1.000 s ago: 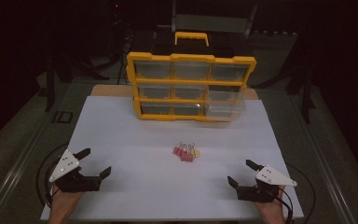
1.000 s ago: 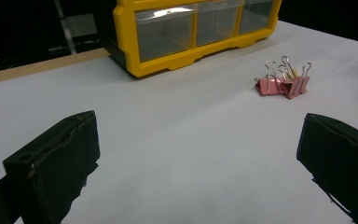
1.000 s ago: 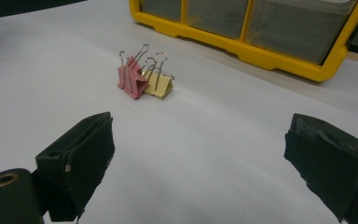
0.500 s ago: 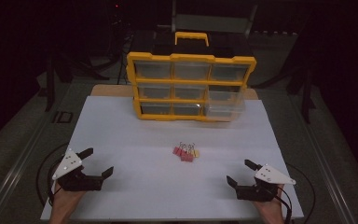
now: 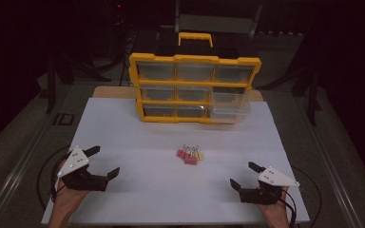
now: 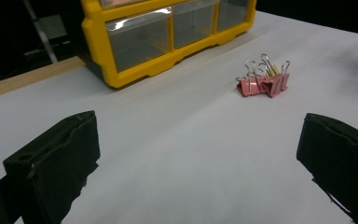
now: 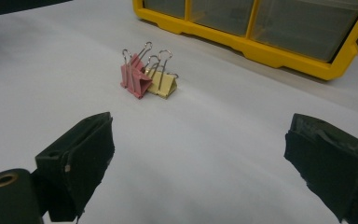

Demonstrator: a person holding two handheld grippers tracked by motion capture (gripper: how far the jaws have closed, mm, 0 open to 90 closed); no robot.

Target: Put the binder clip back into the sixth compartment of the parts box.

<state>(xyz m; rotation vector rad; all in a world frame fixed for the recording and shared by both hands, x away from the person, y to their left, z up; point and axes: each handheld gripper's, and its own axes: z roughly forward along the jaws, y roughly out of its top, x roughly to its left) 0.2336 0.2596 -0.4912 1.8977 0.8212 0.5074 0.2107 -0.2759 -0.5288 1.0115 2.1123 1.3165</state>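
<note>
Pictured at centre of high view: small cluster of binder clips point(image 5: 188, 155), pink w/ one yellow, lying on white table cover point(image 5: 138, 137), touching one another, wire handles up. Well apart from both tools. Behind, toward upper centre of frame, yellow drawer organiser point(image 5: 195, 88) w/ clear compartments, lower-right drawer pulled partway out.

Left gripper point(image 5: 101, 163) at lower left of high view, right gripper point(image 5: 245, 175) at lower right; each resting low near table edge, jaws spread wide, nothing held. Same wide gap seen in left gripper view, clips point(image 6: 262, 82) at upper right between the black pads point(image 6: 56, 161). In right gripper view, clips point(image 7: 147, 77) at upper left centre, yellow one on right side of pile.

Handling, by estimate: light, stiff metal bodies, smooth painted sides, so likely to skate on the cover if nudged sideways. Not fragile. Handles loose, apt to flop; poor hold. Best grip prob. across the folded triangular body, pads on its two flat faces, one clip at a time, outermost first since pile is bunched.
</note>
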